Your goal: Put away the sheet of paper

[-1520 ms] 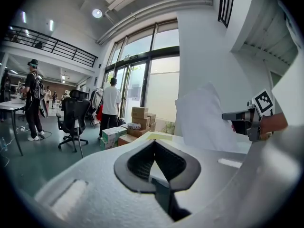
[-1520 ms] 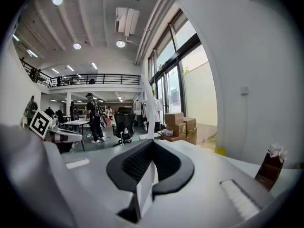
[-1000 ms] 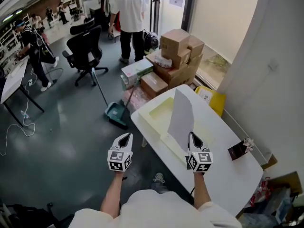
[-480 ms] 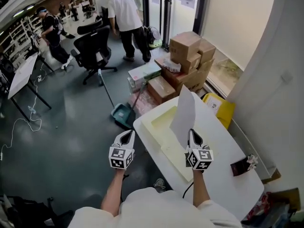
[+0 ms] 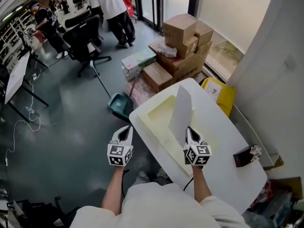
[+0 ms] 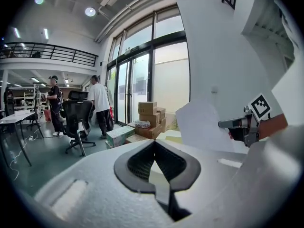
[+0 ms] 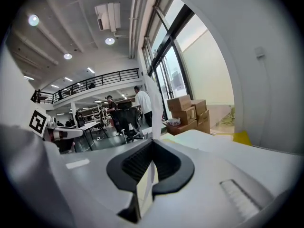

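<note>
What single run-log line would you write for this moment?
right tool: shut on sheet of paper, upright above pale tray | left tool: shut, empty, over floor beside white table

Open-plan office: swivel chair (image 5: 84, 36), desk (image 5: 14, 77), stacked cardboard boxes (image 5: 183, 30), glass doors (image 6: 130, 91), mezzanine railing (image 6: 52, 51).

There goes the person in the white shirt (image 5: 108, 4), off from the cardboard boxes (image 5: 185, 37) and up the room, now right beside the black office chair (image 5: 85, 37). The person in dark clothes (image 5: 46, 23) has stepped further back too. Closer in, the right tongs (image 5: 189, 129) have eased down, bringing the sheet of paper (image 5: 182, 109) lower over the pale tray (image 5: 156, 115). The left tongs (image 5: 127, 128) have slid nearer the worktop (image 5: 223, 132) corner.
</note>
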Available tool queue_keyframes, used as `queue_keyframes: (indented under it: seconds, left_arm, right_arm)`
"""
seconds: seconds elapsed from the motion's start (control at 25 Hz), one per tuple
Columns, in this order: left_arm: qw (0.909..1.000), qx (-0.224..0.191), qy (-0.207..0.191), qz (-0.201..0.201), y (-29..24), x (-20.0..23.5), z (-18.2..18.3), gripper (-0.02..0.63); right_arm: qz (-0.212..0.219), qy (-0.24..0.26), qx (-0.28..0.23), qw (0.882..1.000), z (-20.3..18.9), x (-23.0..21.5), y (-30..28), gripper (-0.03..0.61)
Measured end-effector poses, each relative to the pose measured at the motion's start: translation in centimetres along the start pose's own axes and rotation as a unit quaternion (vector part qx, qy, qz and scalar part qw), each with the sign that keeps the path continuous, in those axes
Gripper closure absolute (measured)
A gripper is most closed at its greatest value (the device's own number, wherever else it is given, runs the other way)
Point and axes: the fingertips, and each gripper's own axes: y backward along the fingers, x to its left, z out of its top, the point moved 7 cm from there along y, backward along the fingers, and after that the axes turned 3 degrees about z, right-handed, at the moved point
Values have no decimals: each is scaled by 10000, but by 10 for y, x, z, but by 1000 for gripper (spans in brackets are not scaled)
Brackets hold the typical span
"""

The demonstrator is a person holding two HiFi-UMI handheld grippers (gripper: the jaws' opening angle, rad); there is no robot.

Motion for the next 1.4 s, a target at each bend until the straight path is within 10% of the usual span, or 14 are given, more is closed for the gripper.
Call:
queue_keyframes:
  seconds: [1.4]
  left_arm:
    - [9942,490,-9,-954,-50,8,-30,609]
  right_arm:
    - [-1882,-1587,1016,9639,-124,-45,42,575]
